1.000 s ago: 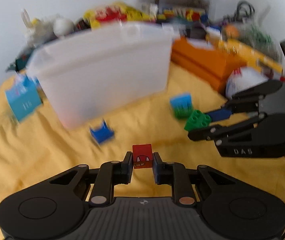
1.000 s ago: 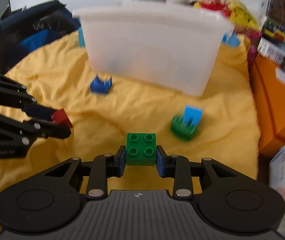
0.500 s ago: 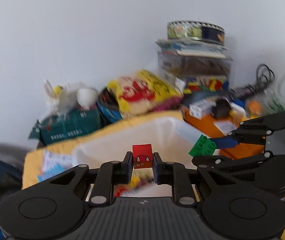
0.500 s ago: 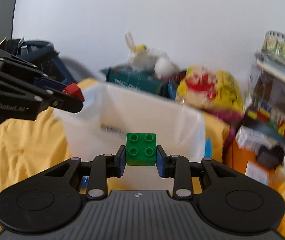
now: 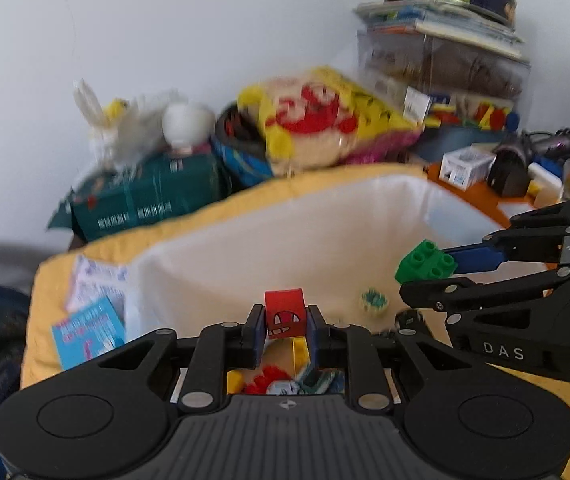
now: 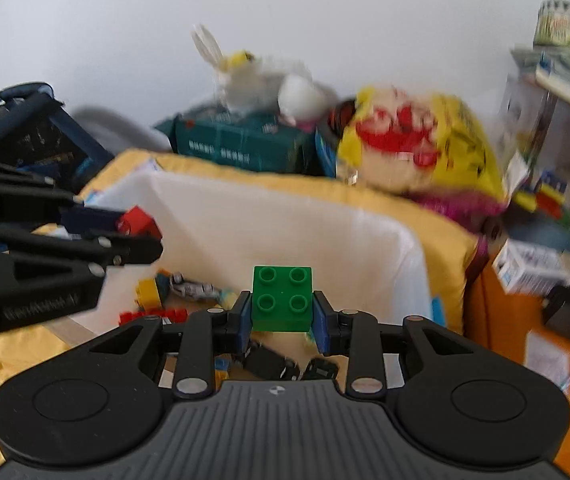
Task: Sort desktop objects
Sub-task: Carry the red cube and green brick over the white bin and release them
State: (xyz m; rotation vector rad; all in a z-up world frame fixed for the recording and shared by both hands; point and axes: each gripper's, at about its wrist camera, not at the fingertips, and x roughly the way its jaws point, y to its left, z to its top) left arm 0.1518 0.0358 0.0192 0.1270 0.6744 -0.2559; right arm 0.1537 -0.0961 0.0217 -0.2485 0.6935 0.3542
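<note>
My left gripper (image 5: 285,318) holds a red cube with a printed face (image 5: 284,312) over the open white bin (image 5: 337,204); its jaws are opening, and the cube still sits between the pads. To its right, my right gripper (image 5: 425,280) is shut on a green four-stud brick (image 5: 425,266), also above the bin. In the right wrist view the green brick (image 6: 282,298) is clamped between the blue pads of the right gripper (image 6: 282,308), and the left gripper (image 6: 145,236) carries the red cube (image 6: 139,220) at the left. Several loose toy pieces (image 6: 157,300) lie on the bin's floor.
The bin stands on a yellow cloth (image 5: 45,300) with a blue card (image 5: 85,332) at its left. Behind it are a white plush rabbit (image 5: 125,128), a dark green box (image 5: 145,196) and a yellow-red bag (image 5: 325,120). Orange boxes (image 6: 505,320) and stacked containers (image 5: 445,60) crowd the right.
Both grippers rose from the cloth and moved forward over the bin's rim with their bricks. The bin's inside and its toy pieces now show below the fingers.
</note>
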